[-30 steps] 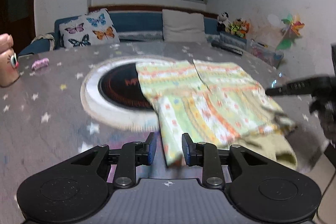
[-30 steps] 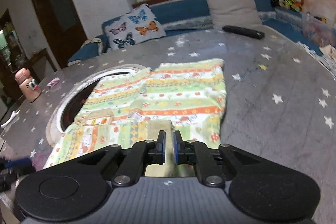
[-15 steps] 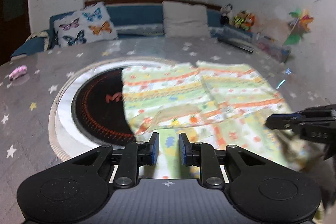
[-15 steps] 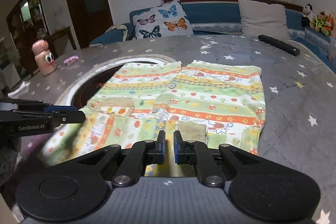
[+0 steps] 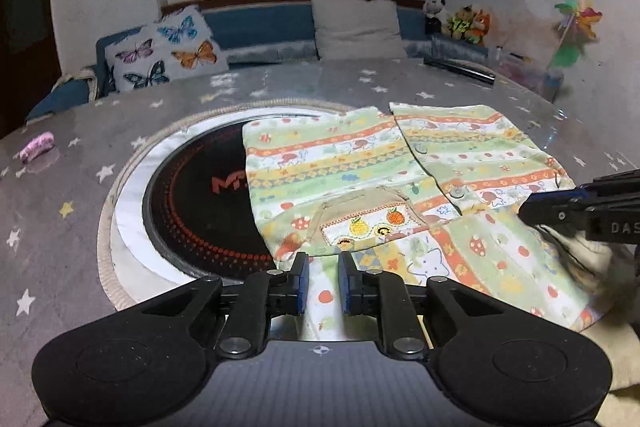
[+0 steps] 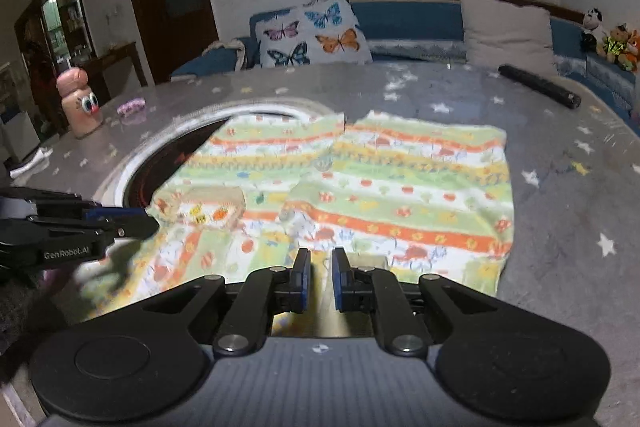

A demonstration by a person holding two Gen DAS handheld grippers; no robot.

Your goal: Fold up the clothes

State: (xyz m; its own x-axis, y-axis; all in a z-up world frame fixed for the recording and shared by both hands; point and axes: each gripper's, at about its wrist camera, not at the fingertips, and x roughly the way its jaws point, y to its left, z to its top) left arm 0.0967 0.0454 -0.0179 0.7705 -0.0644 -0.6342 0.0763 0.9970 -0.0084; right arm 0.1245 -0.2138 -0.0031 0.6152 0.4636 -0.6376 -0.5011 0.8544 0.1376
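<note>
Close in, left gripper (image 5: 323, 263) pinches the near hem of the striped shirt (image 5: 380, 179), jaws narrow on cloth. Right gripper (image 6: 319, 259) nearly shut on the same near edge, farther right. Shirt lies spread on the star-print table (image 5: 60, 187), its left part over the round black cooktop (image 5: 192, 203). Butterfly cushion (image 5: 164, 51) far left.

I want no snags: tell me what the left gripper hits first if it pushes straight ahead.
Most likely the shirt itself: the left gripper already has its near edge between the fingers, and the folded pocket part lies directly ahead, though depth is unclear.
</note>
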